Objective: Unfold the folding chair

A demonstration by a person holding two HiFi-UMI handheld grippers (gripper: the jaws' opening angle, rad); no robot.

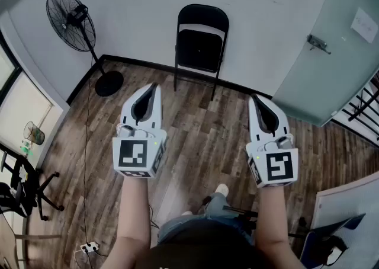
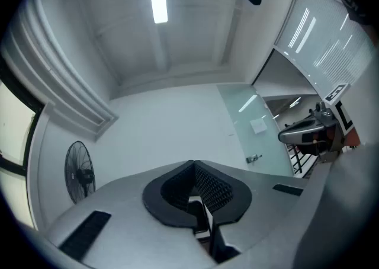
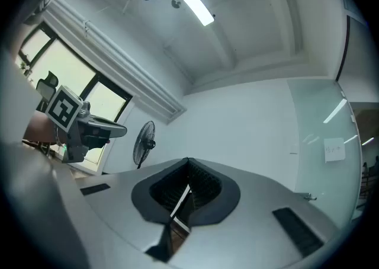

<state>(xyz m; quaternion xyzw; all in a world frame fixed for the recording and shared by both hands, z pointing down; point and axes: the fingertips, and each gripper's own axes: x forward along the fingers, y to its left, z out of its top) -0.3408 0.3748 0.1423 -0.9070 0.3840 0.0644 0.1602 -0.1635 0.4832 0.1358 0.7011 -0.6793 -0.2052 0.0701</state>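
Wood-plank floor point(image 1: 195, 137) fills the middle of the head view, bounded from 10 to 1 o'clock by one white wall point(image 1: 142, 1) with a dark skirting strip. One frosted glass door point(image 1: 331, 42) slants across 2 o'clock, with a single metal handle point(image 1: 318, 43) and one sheet of paper point(image 1: 363, 25) stuck to it.

The one black folding chair point(image 1: 201, 45) stands at 12 o'clock, upright against the wall. Its seat panel looks raised flat within the frame, so it reads as still folded, and nothing touches it. One black pedestal fan point(image 1: 71, 19) stands at 11 o'clock in the corner, well apart from the chair, with its cable trailing along the floor toward 7 o'clock. One black office chair point(image 1: 23, 188) sits at 8 o'clock by the window edge.

Two grippers are held side by side, pointing toward 12 o'clock. The left gripper point(image 1: 155, 87) is at 10 o'clock from centre and the right gripper point(image 1: 254, 99) at 3 o'clock. Each left finger point(image 2: 216, 188) meets its partner with nothing between, and each right finger point(image 3: 204, 182) does likewise. Both grippers are well short of the chair.

One mesh wastebasket point(image 1: 34, 133) stands at 9 o'clock and one white power strip point(image 1: 89, 247) lies at 7 o'clock.

The planks between the grippers and the chair lie open, a broad lane running straight to 12 o'clock. The fan's base, the door and the office chair hem only its far sides.
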